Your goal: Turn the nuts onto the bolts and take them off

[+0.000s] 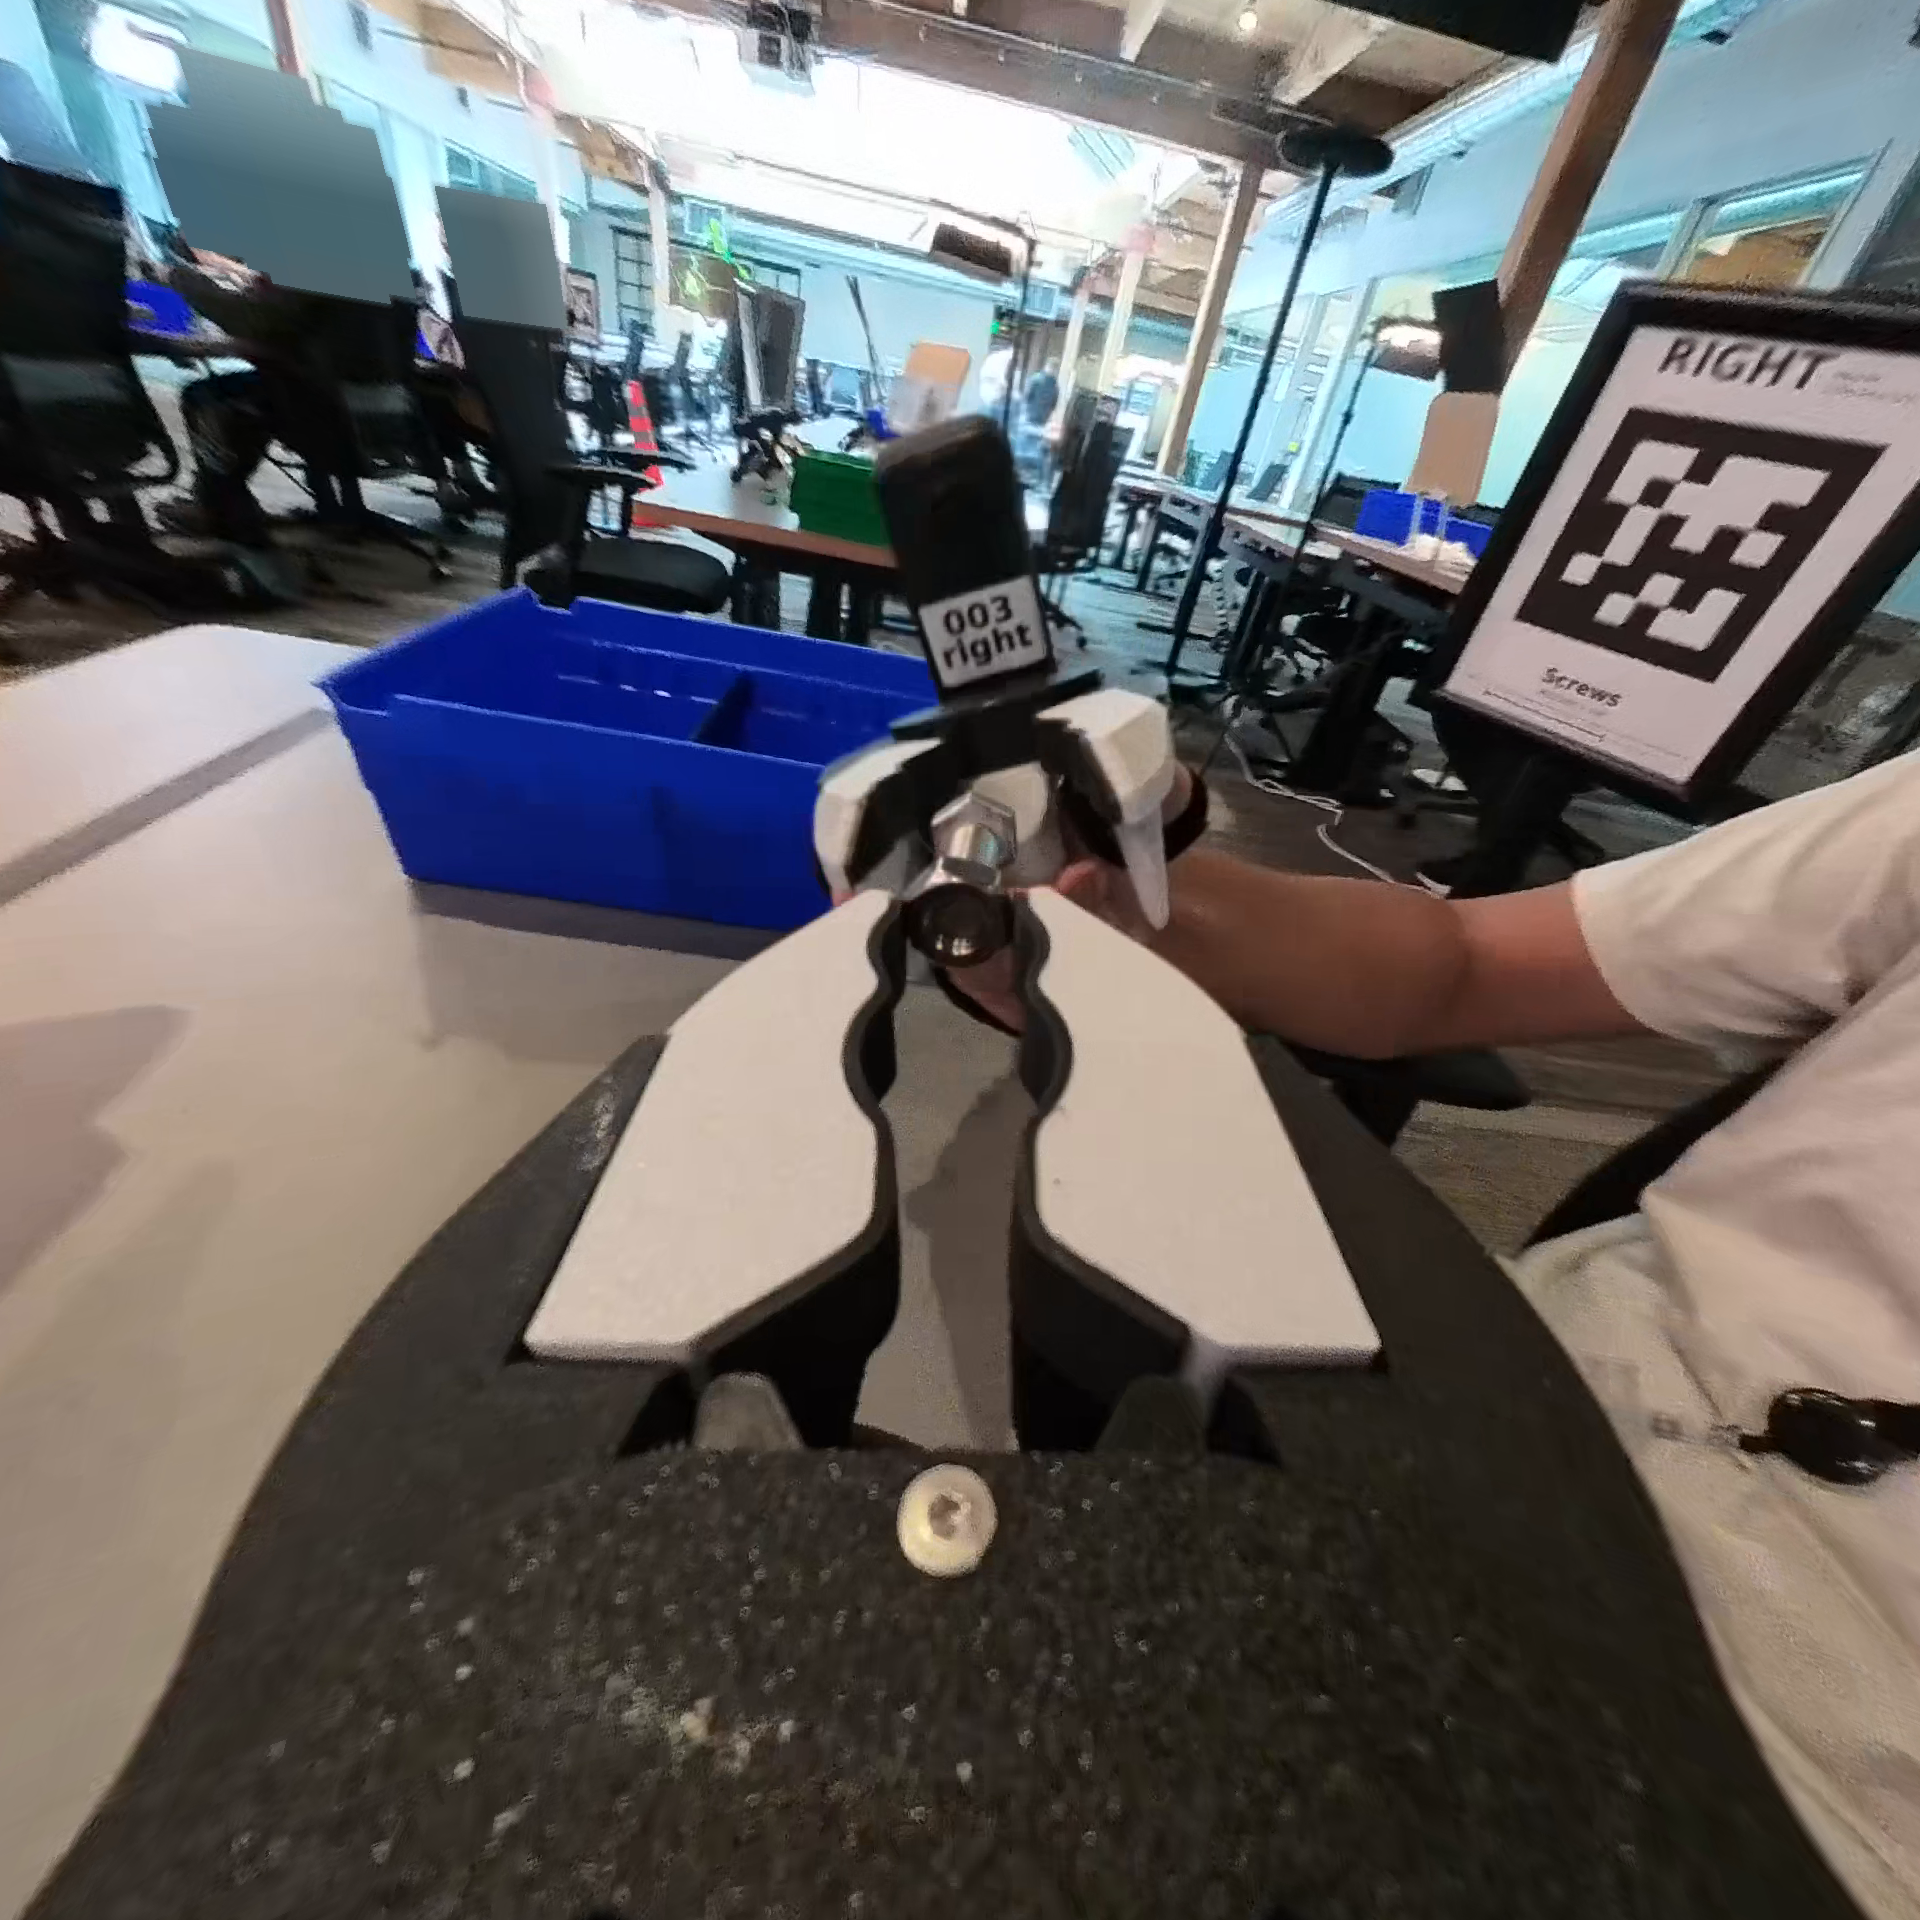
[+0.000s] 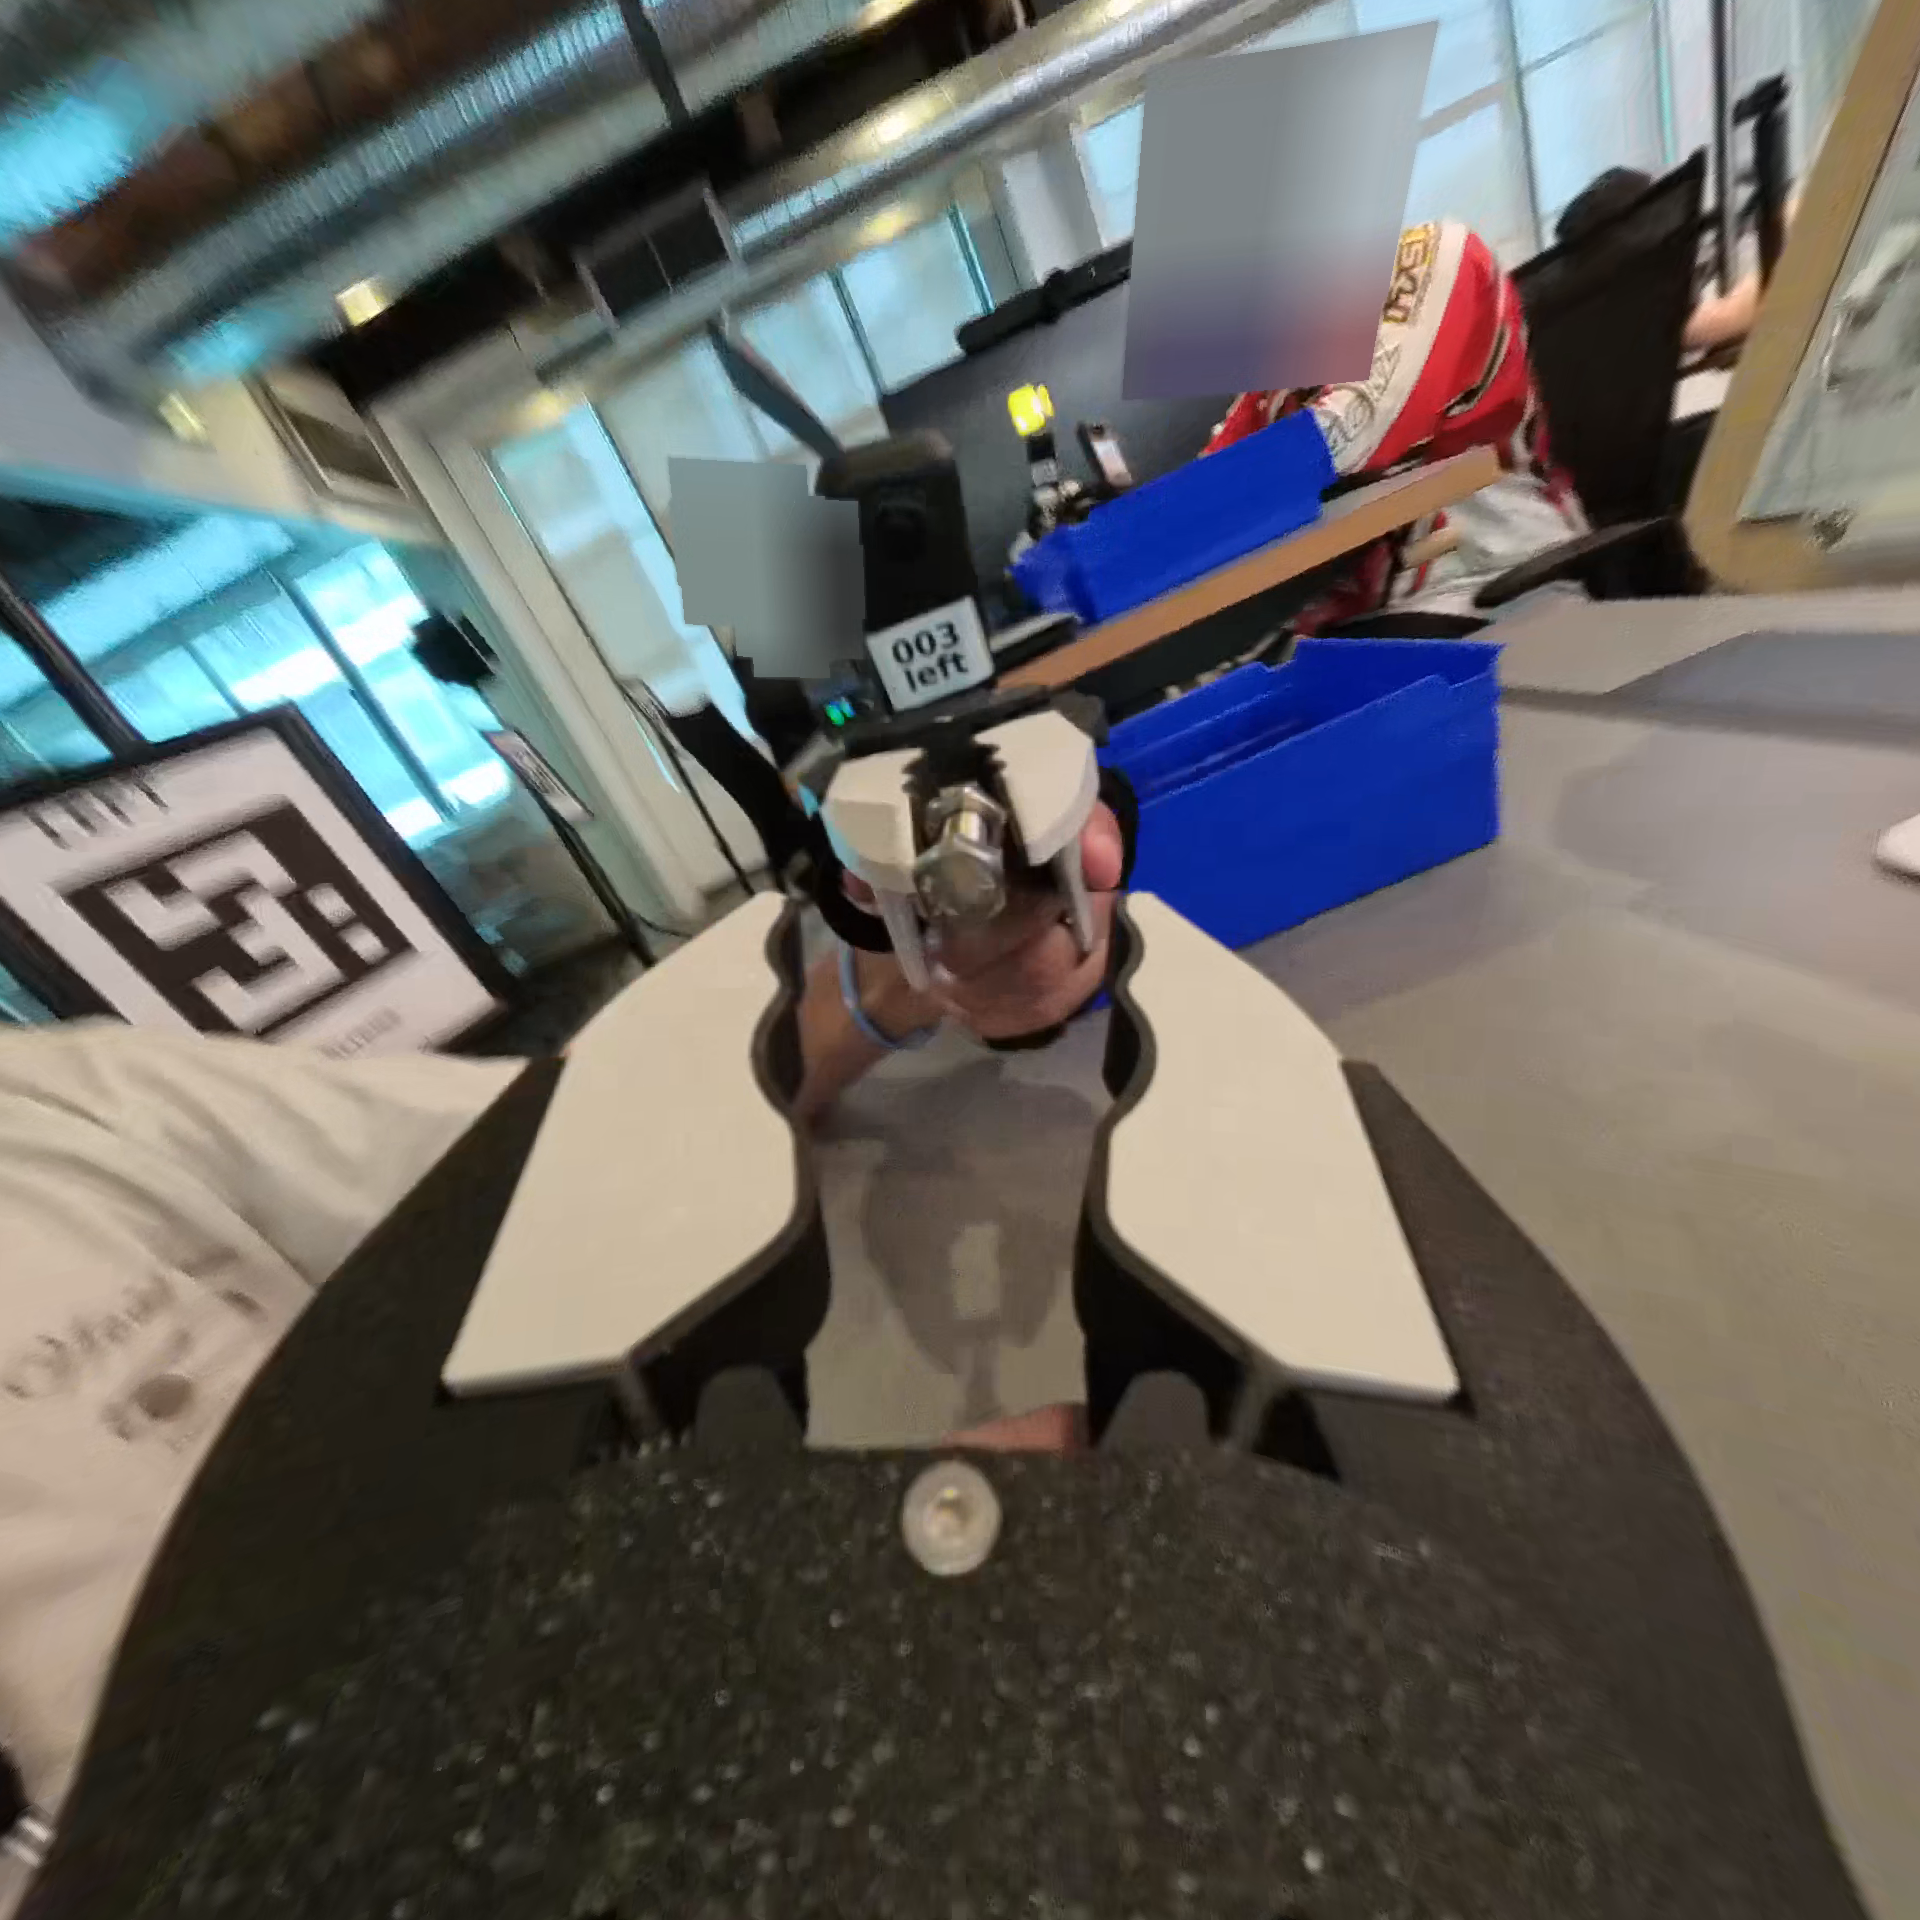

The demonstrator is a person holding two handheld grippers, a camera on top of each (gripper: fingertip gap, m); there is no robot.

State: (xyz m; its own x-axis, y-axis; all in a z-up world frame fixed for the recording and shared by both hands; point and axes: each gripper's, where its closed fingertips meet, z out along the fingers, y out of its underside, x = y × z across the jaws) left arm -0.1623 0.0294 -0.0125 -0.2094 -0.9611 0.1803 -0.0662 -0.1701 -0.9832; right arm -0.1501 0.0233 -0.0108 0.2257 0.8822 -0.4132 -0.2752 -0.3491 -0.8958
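Behind everything is a big office room with desks and chairs. Nearer is a grey tabletop (image 1: 208, 1039) with a blue bin (image 1: 582, 769) on it. Both tools are held up in the air in front of the bin, tip to tip. The left tool (image 1: 954, 925) is clenched on the end of a shiny bolt (image 2: 956, 883). The right tool (image 2: 951, 935) is clenched on the bolt's other end. A nut (image 1: 975, 840) sits on the bolt between the two tools. A black-and-white sign (image 1: 1704, 540) stands to the right of the bin.
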